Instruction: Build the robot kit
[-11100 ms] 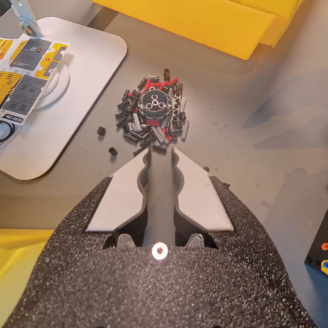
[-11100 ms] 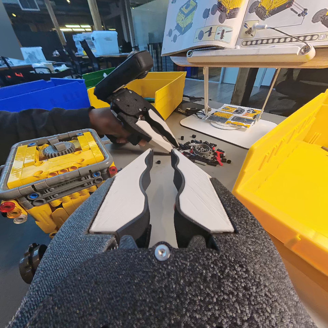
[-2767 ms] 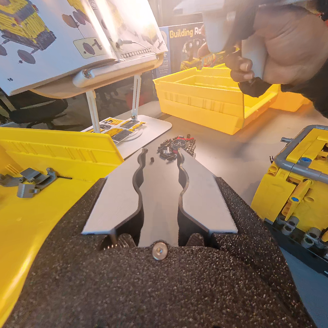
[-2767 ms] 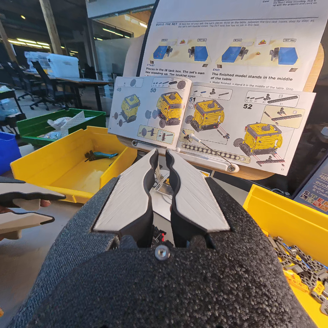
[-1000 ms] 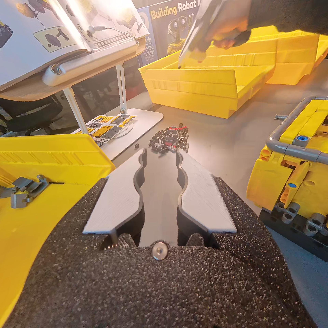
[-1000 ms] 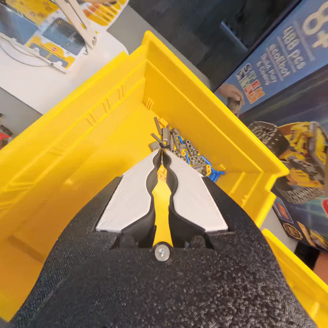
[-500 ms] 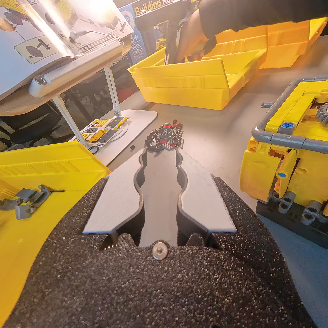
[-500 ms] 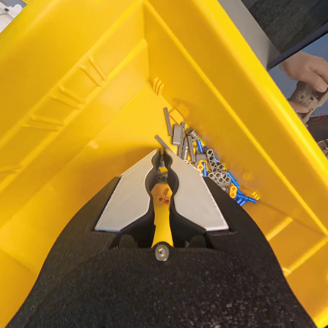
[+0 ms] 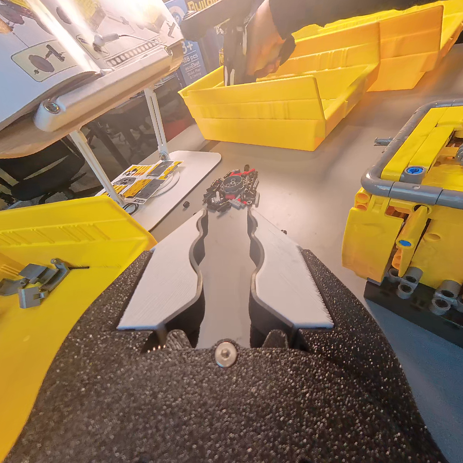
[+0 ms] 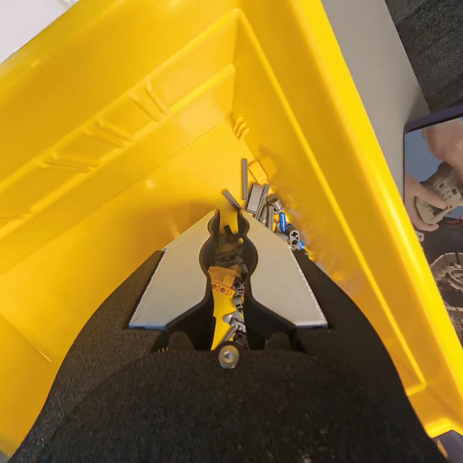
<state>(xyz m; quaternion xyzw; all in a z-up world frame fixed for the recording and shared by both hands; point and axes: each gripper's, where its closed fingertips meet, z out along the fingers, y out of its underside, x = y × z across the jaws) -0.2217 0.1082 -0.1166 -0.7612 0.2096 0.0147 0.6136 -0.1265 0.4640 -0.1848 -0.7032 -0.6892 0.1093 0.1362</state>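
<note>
My right gripper (image 10: pixel 228 214) is low inside a yellow bin (image 10: pixel 150 125), its tips a narrow gap apart. It hangs over a heap of small grey, blue and orange building parts (image 10: pixel 263 205) in the bin's corner. A grey part (image 10: pixel 226 248) and an orange part (image 10: pixel 221 280) show between the fingers; nothing is clearly clamped. In the left wrist view a hand holds this gripper (image 9: pixel 233 67) in the far bin (image 9: pixel 263 117). My left gripper (image 9: pixel 227 213) is open and empty above the grey table, just short of a pile of small black, red and grey parts (image 9: pixel 233 193).
A partly built yellow block model (image 9: pixel 400 225) stands at the right. A second yellow bin (image 9: pixel 62 238) with grey parts (image 9: pixel 32 278) is at the left. A book stand's white base (image 9: pixel 198 162) carries a sticker sheet (image 9: pixel 147 180); an open booklet (image 9: pixel 62 37) sits above. A printed box (image 10: pixel 438 225) stands beyond the far bin. Left tips to right tips: about 40 cm.
My right gripper has swung down from the booklet into the far bin, sunk over the parts, and its tips have parted slightly. My left gripper stays open, drawn back from the pile.
</note>
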